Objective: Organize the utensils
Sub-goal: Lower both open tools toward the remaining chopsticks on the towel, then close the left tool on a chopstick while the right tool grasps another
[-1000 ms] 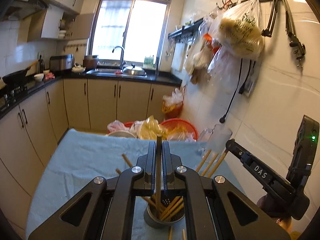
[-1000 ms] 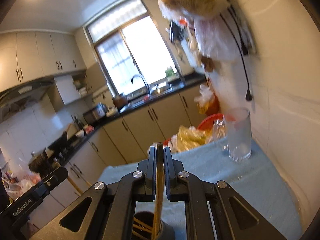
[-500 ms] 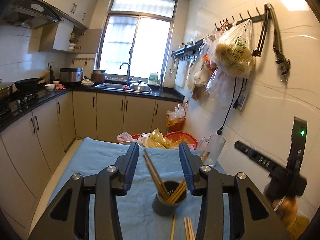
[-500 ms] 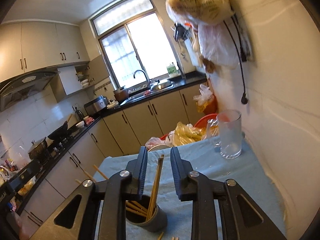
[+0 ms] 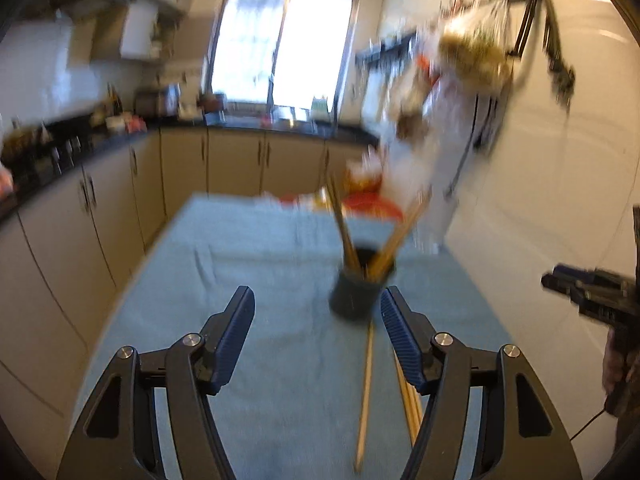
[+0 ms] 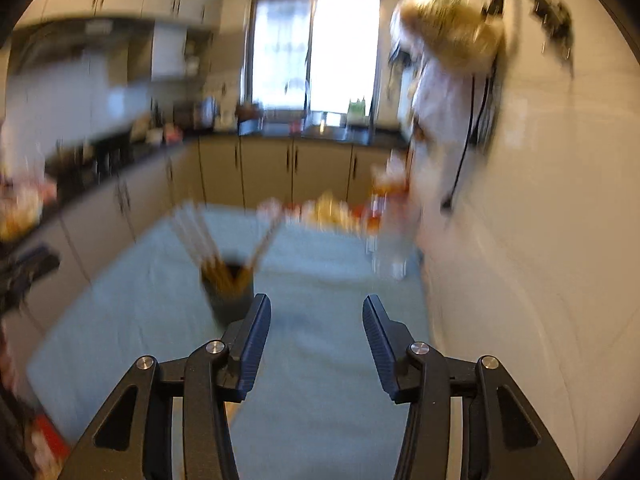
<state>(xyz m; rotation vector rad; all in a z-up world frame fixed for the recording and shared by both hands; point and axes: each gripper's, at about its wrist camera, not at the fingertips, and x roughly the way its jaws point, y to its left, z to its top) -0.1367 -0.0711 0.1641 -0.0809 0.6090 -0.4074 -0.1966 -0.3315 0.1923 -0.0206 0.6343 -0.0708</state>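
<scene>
Since both claws are opening with nothing in them, I'd drop the left claw squarely over the loose wooden chopsticks lying just under its right finger on the blue-cloth bench, short of the dark round holder cup; the right claw looks free too.

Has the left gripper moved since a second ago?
Yes. The left gripper has backed away from the holder: a second ago it was over the rim, shut on a chopstick; now the holder sits ahead of its empty, opening jaws.

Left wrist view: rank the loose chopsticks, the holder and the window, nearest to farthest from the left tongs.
1. Loose chopsticks, on the cloth by the right finger of the opening, empty left tongs.
2. Holder, just ahead, right of centre.
3. Window, far wall.
</scene>
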